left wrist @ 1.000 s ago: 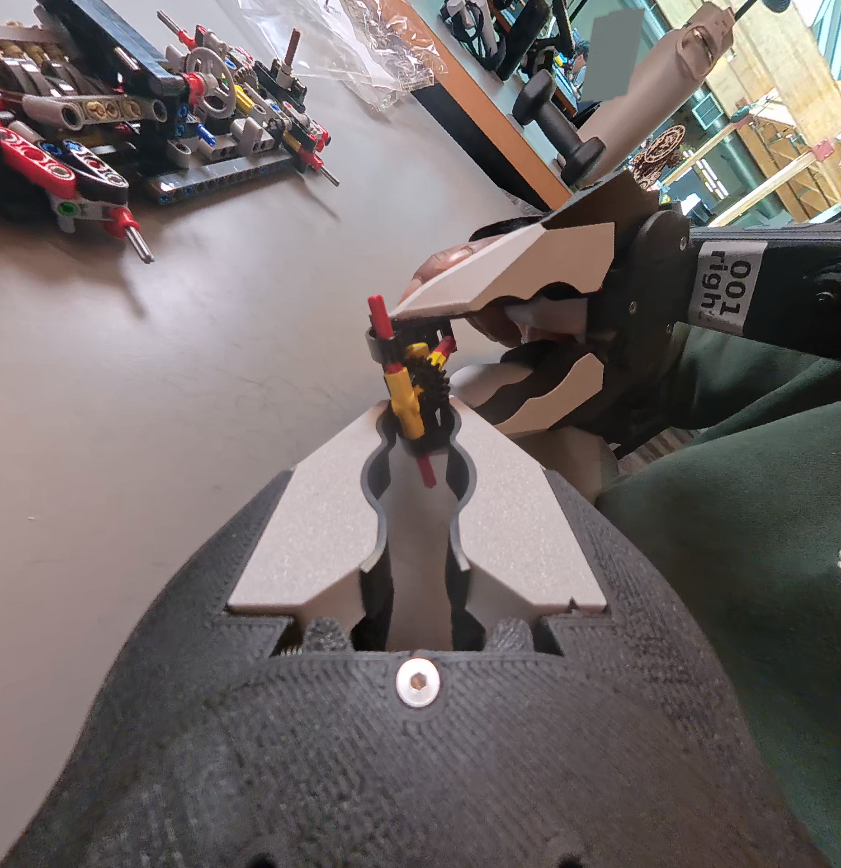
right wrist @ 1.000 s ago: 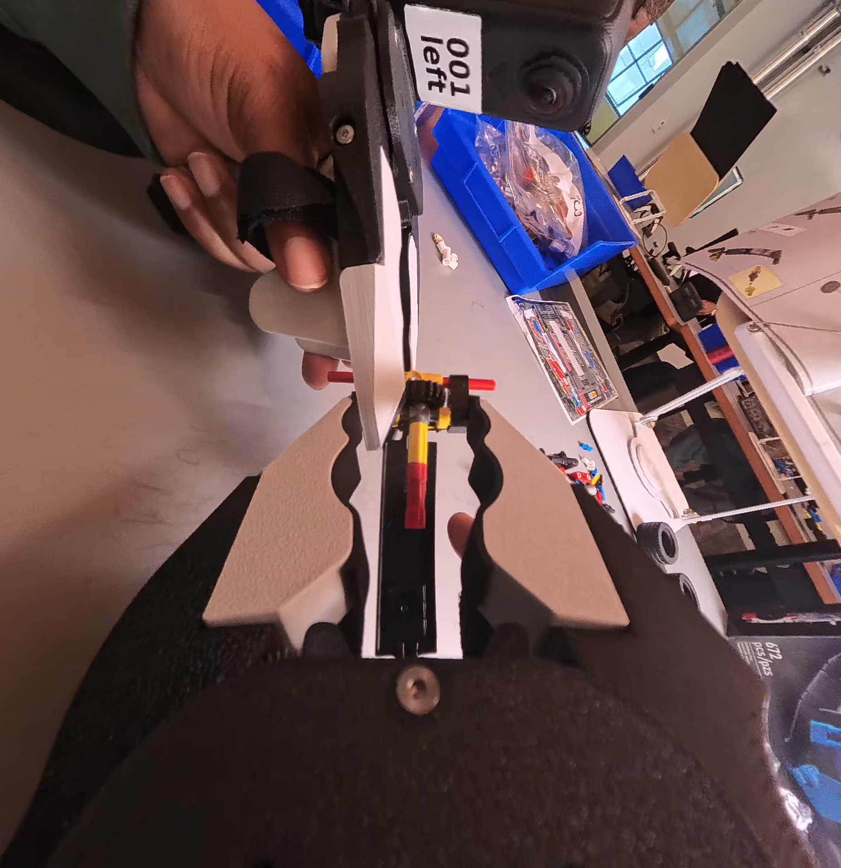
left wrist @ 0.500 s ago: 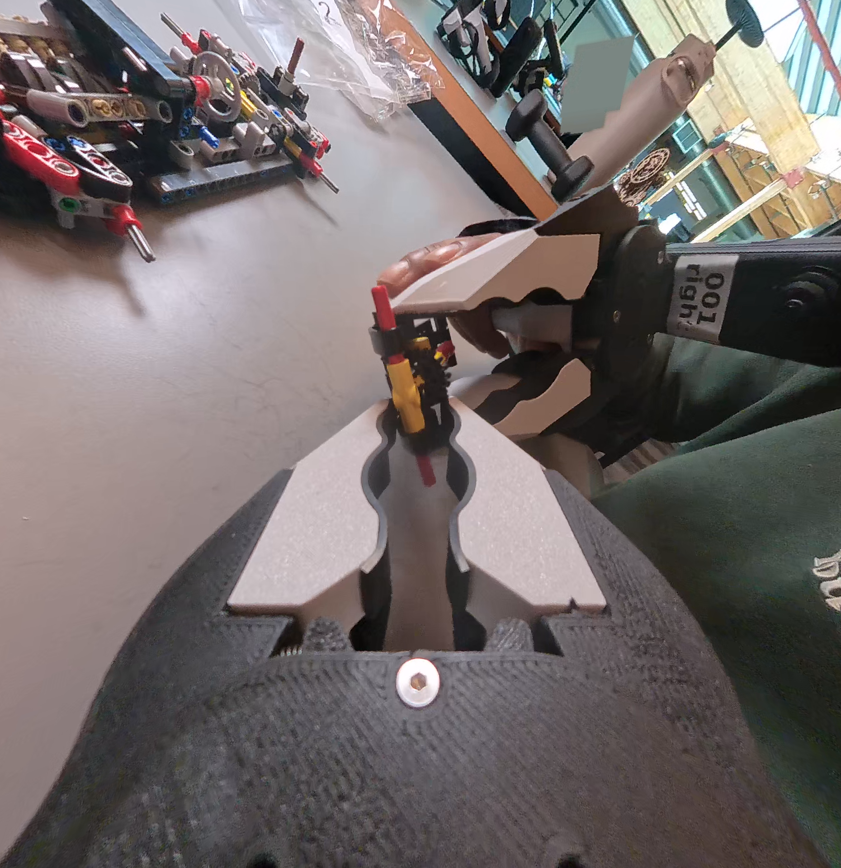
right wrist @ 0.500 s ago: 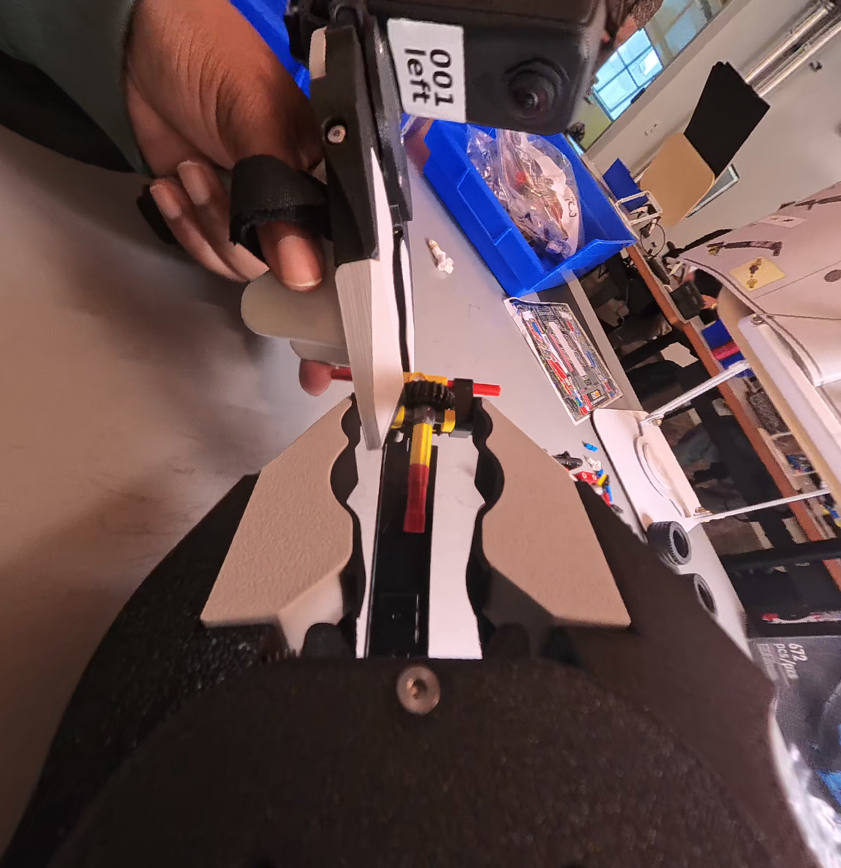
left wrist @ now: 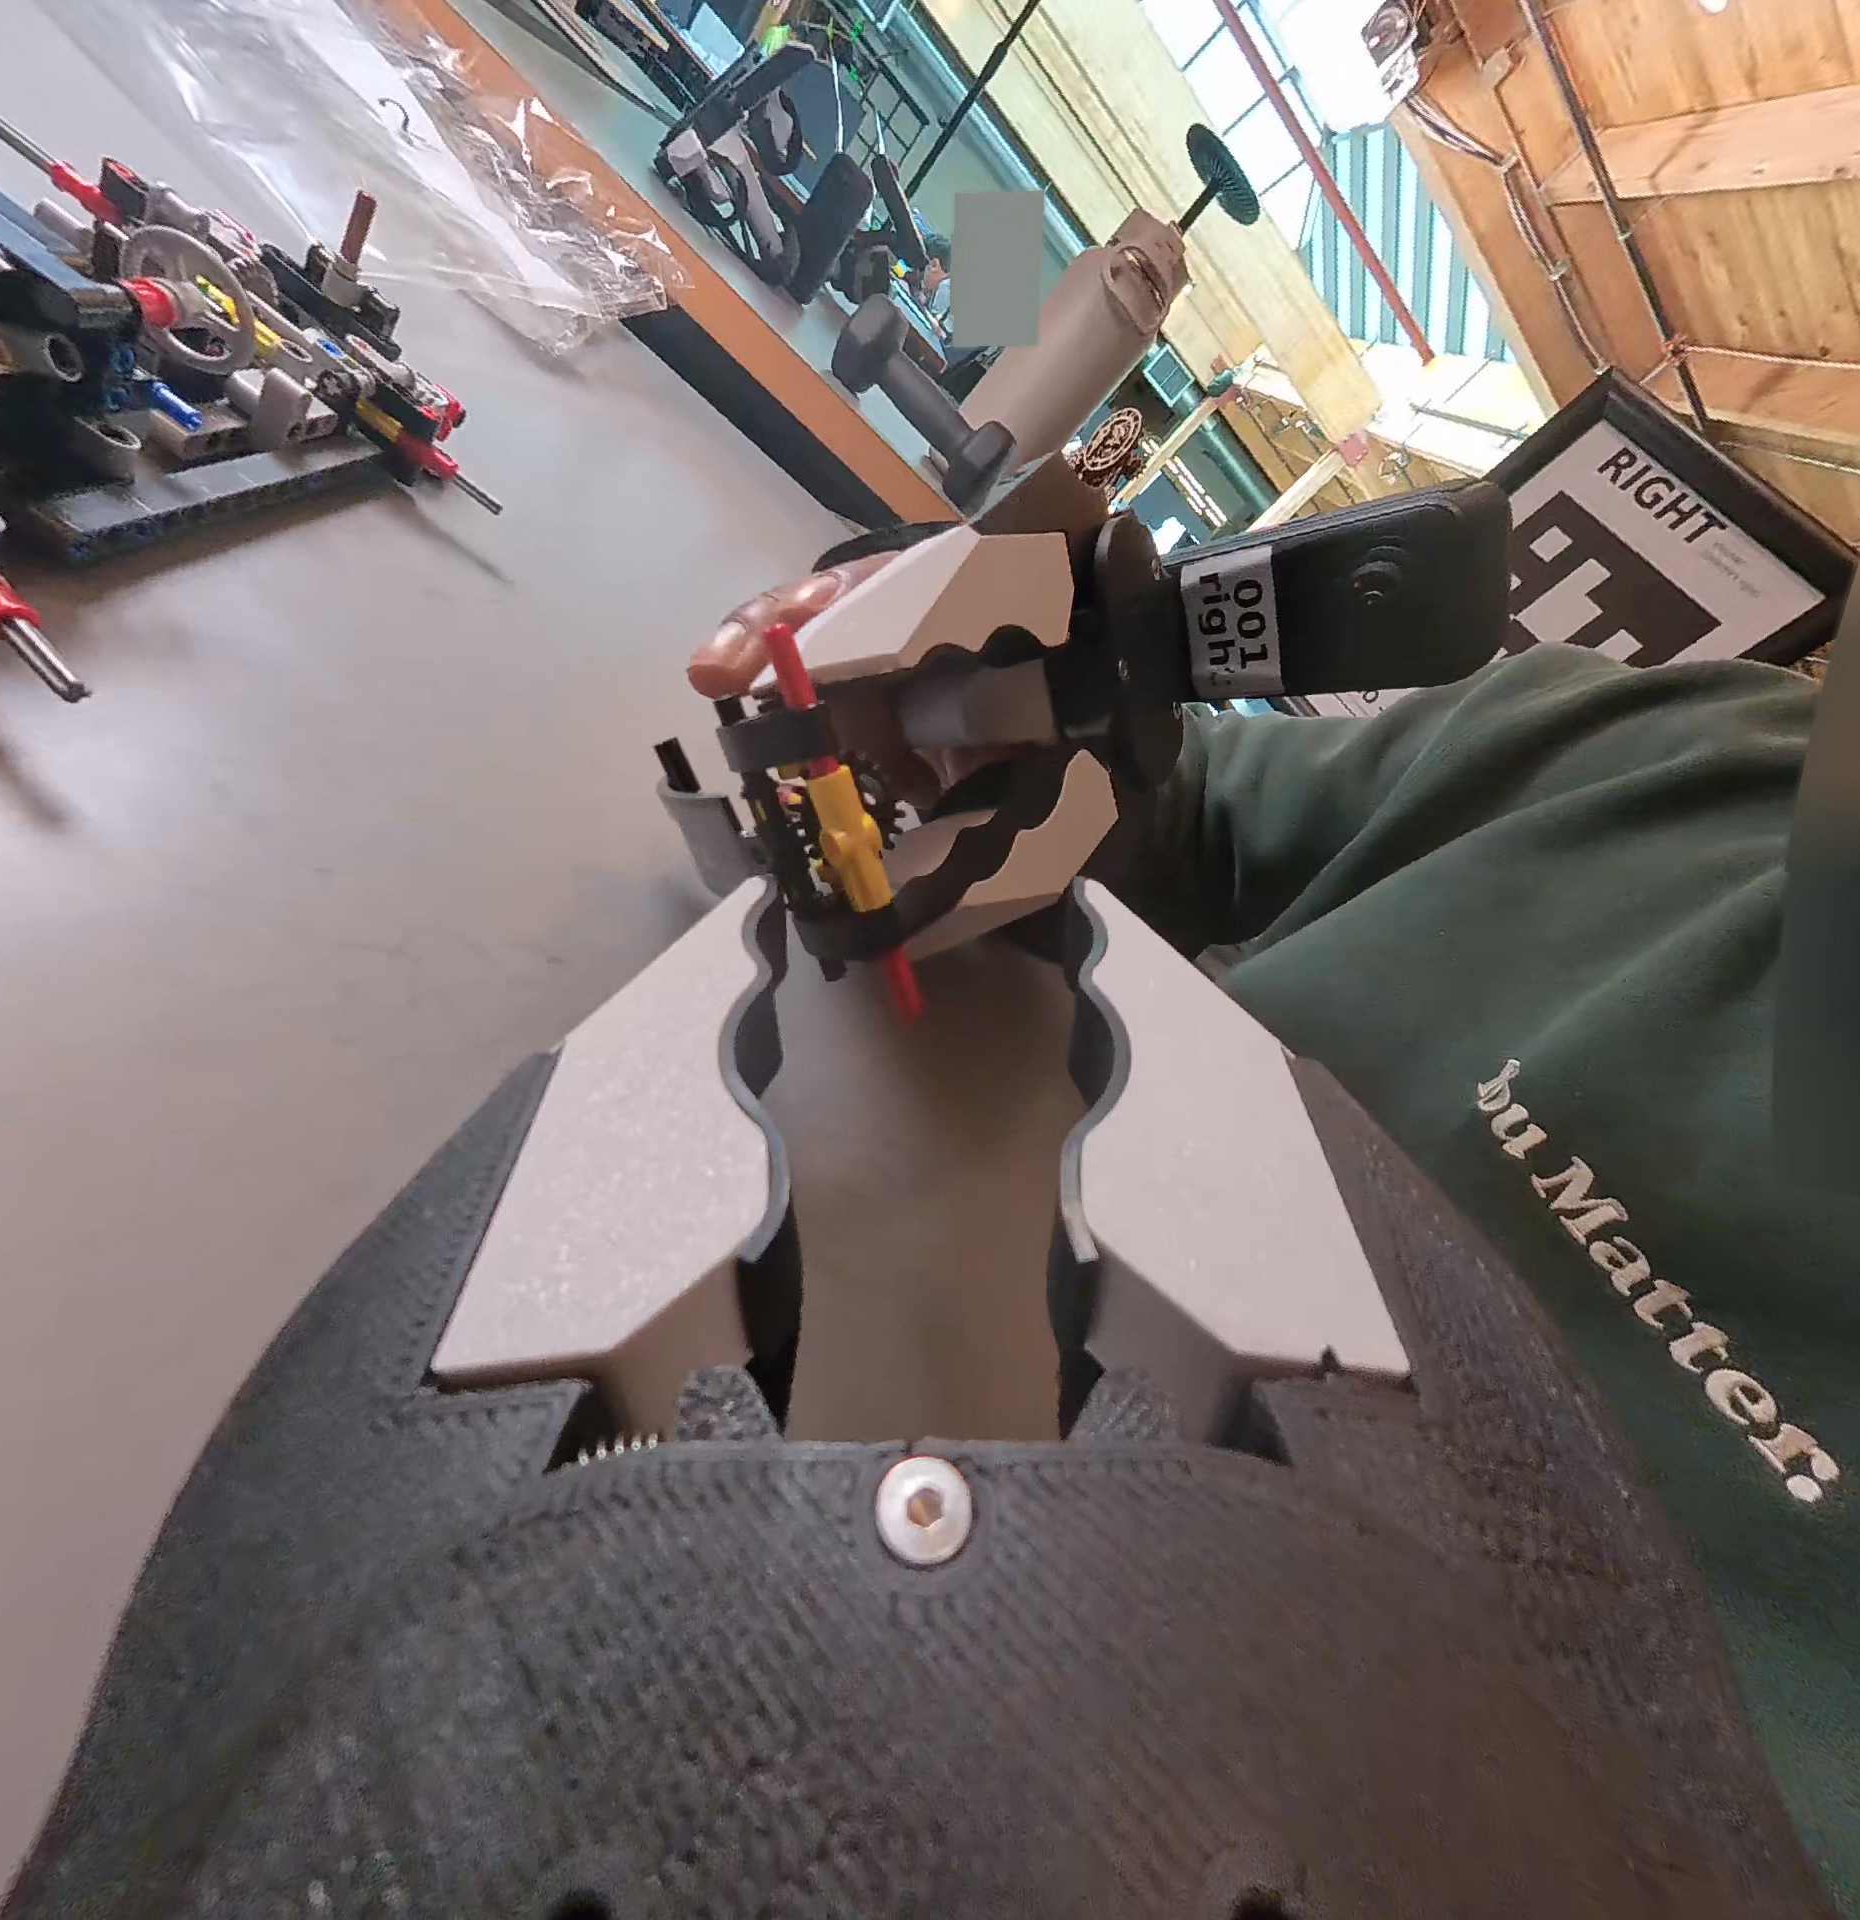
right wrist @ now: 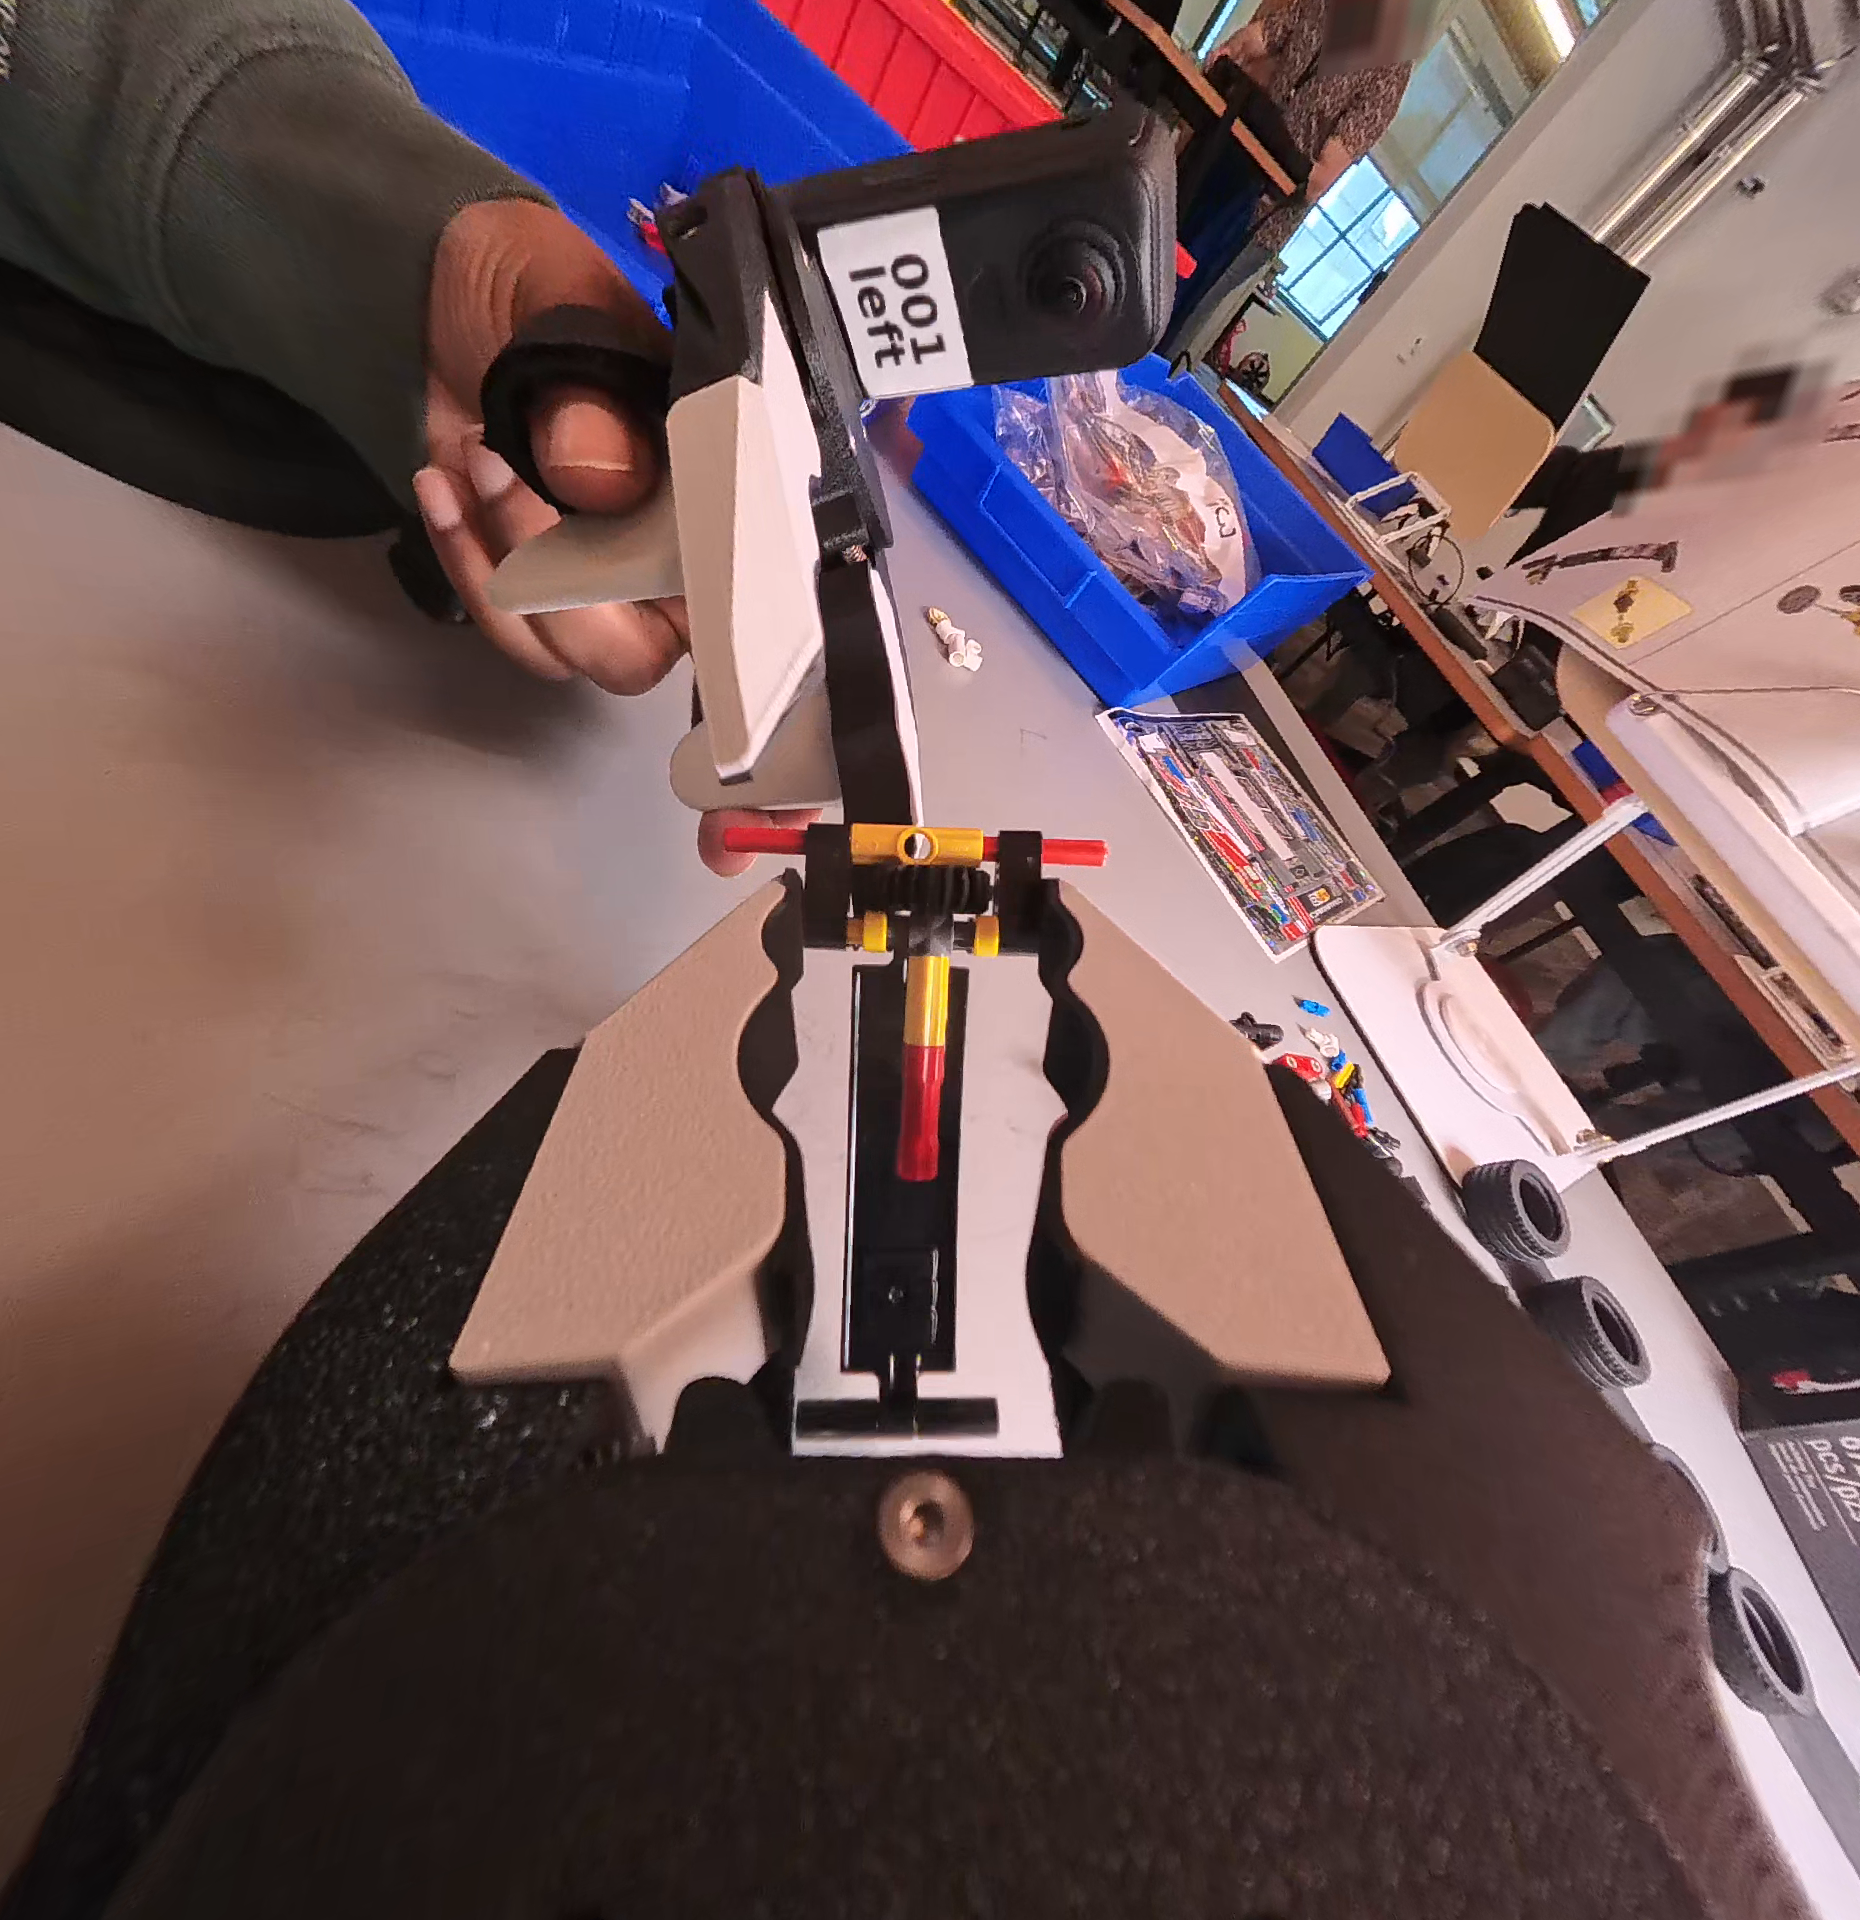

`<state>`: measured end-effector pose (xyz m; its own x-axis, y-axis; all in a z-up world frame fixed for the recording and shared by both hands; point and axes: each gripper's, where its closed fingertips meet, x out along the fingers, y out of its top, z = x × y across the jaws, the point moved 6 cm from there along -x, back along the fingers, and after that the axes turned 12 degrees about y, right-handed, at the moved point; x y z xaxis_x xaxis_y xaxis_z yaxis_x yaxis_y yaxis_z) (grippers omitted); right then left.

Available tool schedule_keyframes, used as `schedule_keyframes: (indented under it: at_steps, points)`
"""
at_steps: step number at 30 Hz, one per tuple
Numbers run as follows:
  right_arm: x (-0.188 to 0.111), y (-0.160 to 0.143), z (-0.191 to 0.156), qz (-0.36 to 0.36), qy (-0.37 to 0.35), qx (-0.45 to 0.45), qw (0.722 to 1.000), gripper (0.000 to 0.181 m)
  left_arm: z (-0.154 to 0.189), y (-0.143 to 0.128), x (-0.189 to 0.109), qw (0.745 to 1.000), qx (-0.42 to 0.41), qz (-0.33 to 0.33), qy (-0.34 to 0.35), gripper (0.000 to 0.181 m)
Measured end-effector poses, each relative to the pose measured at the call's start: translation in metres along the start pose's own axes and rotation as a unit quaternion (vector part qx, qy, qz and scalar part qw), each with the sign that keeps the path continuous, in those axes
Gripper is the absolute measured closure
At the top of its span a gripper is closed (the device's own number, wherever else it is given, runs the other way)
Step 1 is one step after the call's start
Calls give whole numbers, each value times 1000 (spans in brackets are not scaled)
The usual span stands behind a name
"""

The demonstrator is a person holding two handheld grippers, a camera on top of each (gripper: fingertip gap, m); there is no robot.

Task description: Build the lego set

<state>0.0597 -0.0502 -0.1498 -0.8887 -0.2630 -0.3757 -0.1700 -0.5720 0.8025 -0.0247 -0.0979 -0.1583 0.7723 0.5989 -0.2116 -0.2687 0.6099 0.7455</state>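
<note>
A small gear sub-assembly (right wrist: 921, 894) has black frame pieces, a black gear, yellow connectors and a red axle across its top. A yellow and red axle runs back between my right fingers. My right gripper (right wrist: 921, 899) is shut on its black sides. In the left wrist view the sub-assembly (left wrist: 822, 831) sits in the right gripper (left wrist: 853, 790), just past my left fingertips. My left gripper (left wrist: 926, 904) is open and empty. In the right wrist view the left gripper (right wrist: 817, 790) hangs just above the sub-assembly, apart from it.
A larger partly built model (left wrist: 178, 343) lies on the grey table at the far left, with clear plastic bags (left wrist: 438, 177) behind it. A blue bin (right wrist: 1113, 582) with bagged parts, a printed sheet (right wrist: 1248, 821), loose small parts (right wrist: 1321, 1070) and black tyres (right wrist: 1518, 1205) lie to the right. Left and right tips are no more than a few centimetres apart.
My left gripper has opened, let go of the sub-assembly and drawn back from it. My right gripper still holds the sub-assembly.
</note>
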Motion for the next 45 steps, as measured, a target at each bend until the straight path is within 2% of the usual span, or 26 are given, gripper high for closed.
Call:
schedule_keyframes:
  at_steps: [10, 18, 26, 27, 36, 40, 45]
  points:
    - [-3, -2, 5, 8, -6, 22, 1000, 139, -5, 0, -1, 1000, 7, -2, 16, 132]
    - [6, 0, -4, -21, -8, -19, 1000, 139, -11, -5, 5, 999, -8, -13, 31, 142]
    - [2, 6, -4, 1, 3, -7, 1000, 137, -9, -4, 3, 999, -51, -8, -19, 149]
    - [1, 7, -5, 3, 6, -7, 1000, 134, -9, -3, 2, 998, -56, -5, -24, 162]
    - [-4, 6, -3, -5, 3, -12, 1000, 134, -11, 0, -1, 994, -96, 8, -49, 163]
    - [-4, 2, 1, -6, 3, 8, 1000, 135, -14, 2, -2, 992, -111, 15, -50, 163]
    - [-6, -4, 8, 23, 20, 86, 996, 146, -14, 4, -3, 990, -129, 24, -56, 162]
